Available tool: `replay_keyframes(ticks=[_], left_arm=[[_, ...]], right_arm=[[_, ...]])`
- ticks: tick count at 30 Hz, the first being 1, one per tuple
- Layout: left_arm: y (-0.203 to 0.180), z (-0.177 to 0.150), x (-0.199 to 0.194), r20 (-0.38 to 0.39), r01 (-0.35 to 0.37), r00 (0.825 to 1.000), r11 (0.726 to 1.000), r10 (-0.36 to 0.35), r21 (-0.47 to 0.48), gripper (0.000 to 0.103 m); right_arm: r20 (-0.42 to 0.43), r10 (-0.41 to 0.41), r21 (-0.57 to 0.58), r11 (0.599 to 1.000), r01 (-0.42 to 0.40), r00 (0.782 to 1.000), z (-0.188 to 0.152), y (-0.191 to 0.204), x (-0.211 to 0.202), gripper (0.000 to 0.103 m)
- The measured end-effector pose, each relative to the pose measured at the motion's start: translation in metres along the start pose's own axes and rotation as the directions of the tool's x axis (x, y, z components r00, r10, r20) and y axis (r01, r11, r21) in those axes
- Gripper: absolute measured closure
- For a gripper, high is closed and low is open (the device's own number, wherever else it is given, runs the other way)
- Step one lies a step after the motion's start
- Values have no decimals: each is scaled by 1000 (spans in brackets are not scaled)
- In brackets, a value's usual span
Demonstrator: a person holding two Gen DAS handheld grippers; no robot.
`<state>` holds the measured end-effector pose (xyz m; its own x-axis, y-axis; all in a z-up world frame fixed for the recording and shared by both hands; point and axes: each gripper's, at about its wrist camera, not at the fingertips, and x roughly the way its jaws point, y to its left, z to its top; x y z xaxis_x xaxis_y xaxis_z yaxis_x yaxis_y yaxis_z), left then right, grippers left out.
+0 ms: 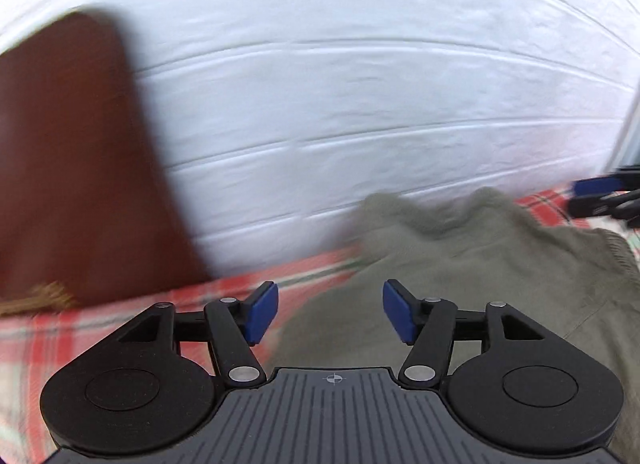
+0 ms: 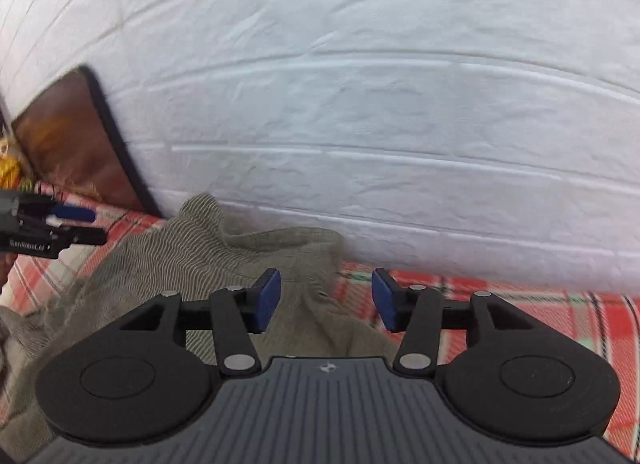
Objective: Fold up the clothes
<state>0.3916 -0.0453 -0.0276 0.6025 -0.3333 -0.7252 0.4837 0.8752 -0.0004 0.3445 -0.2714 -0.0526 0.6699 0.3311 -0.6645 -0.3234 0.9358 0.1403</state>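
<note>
An olive-grey garment (image 1: pixel 480 260) lies rumpled on a red plaid sheet (image 1: pixel 120 328), bunched up against the white wall. My left gripper (image 1: pixel 330 314) hovers open above the garment's left edge with nothing between its blue pads. The right gripper (image 1: pixel 600 196) shows blurred at the far right of the left wrist view. In the right wrist view the same garment (image 2: pixel 200 260) spreads to the left and below, and my right gripper (image 2: pixel 326 300) stands open over its right edge, empty. The left gripper (image 2: pixel 76 224) appears at the left there, over the sheet (image 2: pixel 520 312).
A white brick-pattern wall (image 1: pixel 360 104) rises right behind the sheet. A brown cushion or board (image 1: pixel 72 168) leans on it at the left, also seen as the brown board (image 2: pixel 76 148) with yellow fringe (image 2: pixel 10 172) beside it.
</note>
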Motion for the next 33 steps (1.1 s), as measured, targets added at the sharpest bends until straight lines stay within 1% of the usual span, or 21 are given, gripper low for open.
replay_keyframes(ticks=[3, 6, 8, 10, 13, 14, 15, 16, 17, 18, 19, 21, 23, 24, 25, 26, 28, 29, 30, 31, 33], left_arm=[[-15, 10, 28, -15, 7, 1000, 1000, -7, 2, 29], [-20, 15, 52, -37, 6, 999, 1000, -7, -23, 29], [-22, 16, 65, -50, -4, 999, 999, 2, -39, 29], [-21, 17, 74, -64, -14, 998, 999, 11, -47, 29], [-19, 16, 84, -79, -16, 997, 997, 9, -81, 31], [-19, 15, 87, -87, -16, 996, 995, 8, -95, 60], [-19, 14, 88, -89, -2, 996, 995, -8, -102, 82], [-20, 13, 85, -69, -9, 998, 996, 2, -94, 84], [-21, 12, 81, -48, -16, 999, 996, 12, -86, 97], [-20, 12, 76, -25, -22, 999, 996, 20, -82, 99], [-19, 12, 72, -2, -27, 1000, 997, 27, -78, 99], [-10, 14, 61, 47, -27, 998, 993, 32, -116, 99], [-6, 16, 59, 58, -33, 997, 989, 41, -141, 99], [-4, 17, 58, 63, -36, 997, 987, 46, -154, 99], [-1, 17, 58, 68, -39, 996, 985, 51, -167, 98], [-4, 17, 63, 52, -56, 997, 987, 65, -153, 96], [-8, 14, 73, 24, -96, 995, 987, 100, -127, 84], [-10, 12, 79, 13, -118, 993, 986, 120, -115, 65], [-11, 10, 84, 3, -140, 990, 985, 141, -103, 51], [-11, 9, 88, -2, -150, 989, 984, 150, -96, 48], [-6, 9, 91, -3, -138, 990, 984, 139, -116, 41]], right_arm=[[-12, -20, -10, 1000, 20, 1000, 2, 7, 22, 48], [-5, -23, 53, 998, 23, 1000, 6, -1, 37, 48], [-22, -21, 103, 994, 23, 1000, 10, -10, 47, 48], [-48, -7, 145, 989, 14, 999, 11, -18, 59, 48], [-64, 41, 216, 976, -27, 997, 10, -26, 74, 48], [-67, 60, 241, 970, -43, 996, 9, -28, 78, 53], [-70, 79, 265, 962, -58, 994, 7, -29, 82, 81], [-62, 87, 271, 960, -68, 994, 8, -27, 83, 88], [-47, 89, 265, 961, -74, 995, 9, -24, 81, 89], [-9, 100, 244, 965, -95, 995, 11, -18, 76, 91], [42, 117, 212, 970, -123, 992, 14, -12, 69, 91], [142, 142, 172, 971, -166, 980, 21, -5, 55, 91], [224, 158, 143, 971, -193, 962, 28, 1, 45, 91], [231, 152, 132, 974, -186, 961, 30, 3, 46, 91], [215, 133, 111, 981, -159, 968, 30, 6, 51, 91], [191, 107, 85, 989, -125, 976, 28, 10, 58, 91], [139, 54, 38, 997, -60, 989, 22, 15, 75, 90], [119, 27, 28, 999, -30, 992, 18, 15, 84, 90], [103, 8, 33, 999, -11, 995, 15, 13, 91, 89], [86, -3, 46, 999, -1, 996, 12, 10, 98, 88], [67, -23, 65, 998, 19, 997, 9, 6, 106, 82]])
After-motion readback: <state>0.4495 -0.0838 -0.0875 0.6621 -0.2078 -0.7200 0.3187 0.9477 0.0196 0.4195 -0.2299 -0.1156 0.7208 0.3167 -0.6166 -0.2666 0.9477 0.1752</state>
